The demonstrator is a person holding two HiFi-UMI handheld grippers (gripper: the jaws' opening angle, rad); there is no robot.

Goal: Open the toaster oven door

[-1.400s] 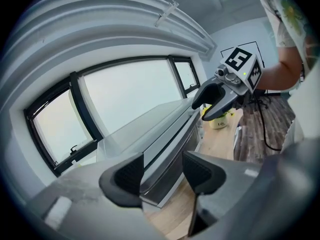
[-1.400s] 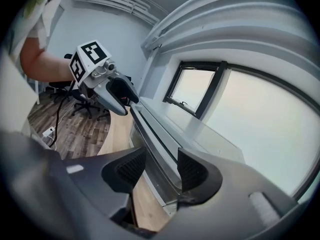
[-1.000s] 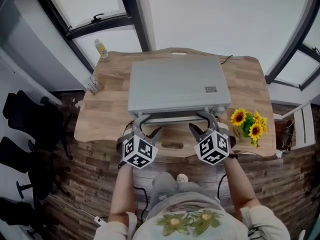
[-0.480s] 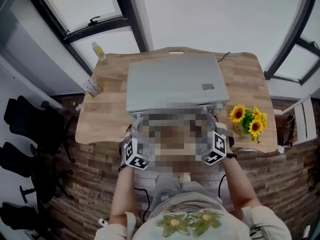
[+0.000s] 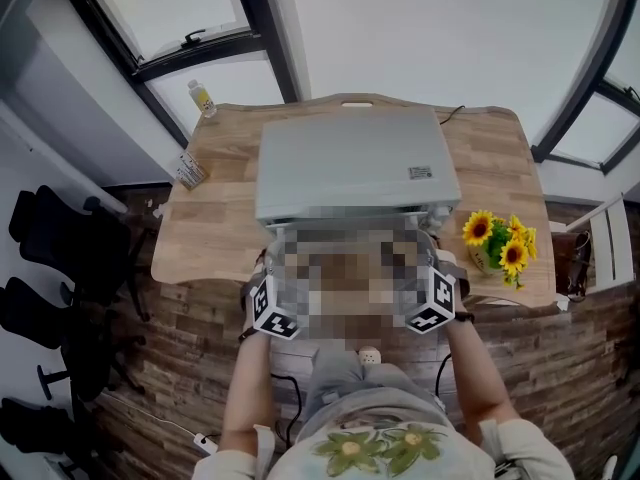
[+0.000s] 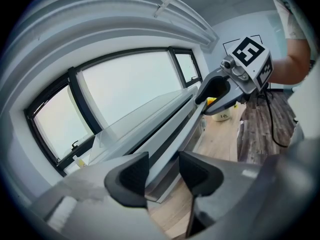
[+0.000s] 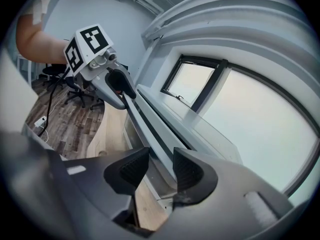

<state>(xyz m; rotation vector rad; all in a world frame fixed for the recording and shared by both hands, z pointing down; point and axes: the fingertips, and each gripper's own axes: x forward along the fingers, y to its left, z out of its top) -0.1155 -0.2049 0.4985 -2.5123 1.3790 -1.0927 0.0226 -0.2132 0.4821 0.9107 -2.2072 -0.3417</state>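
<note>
Plank floor (image 5: pixel 150 388) (black chairs (image 5: pixel 55 243) left)

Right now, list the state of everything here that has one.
Toaster oven: door shut.
Handle: gripped near both ends.
Left claw: just closed, clamped on the handle.
Right claw: closed, then eased slightly; clamped on the handle.
Bottle: upright.

- table (image 5: pixel 210 230), wood top
- bottle (image 5: pixel 201 97) upright at its far-left corner
- small carton (image 5: pixel 188 170) at the left edge, near bottle
- potted sunflowers (image 5: pixel 499 247) at the right edge
- black chairs (image 5: pixel 62 258) on plank floor (image 5: pixel 170 368), left of table
</note>
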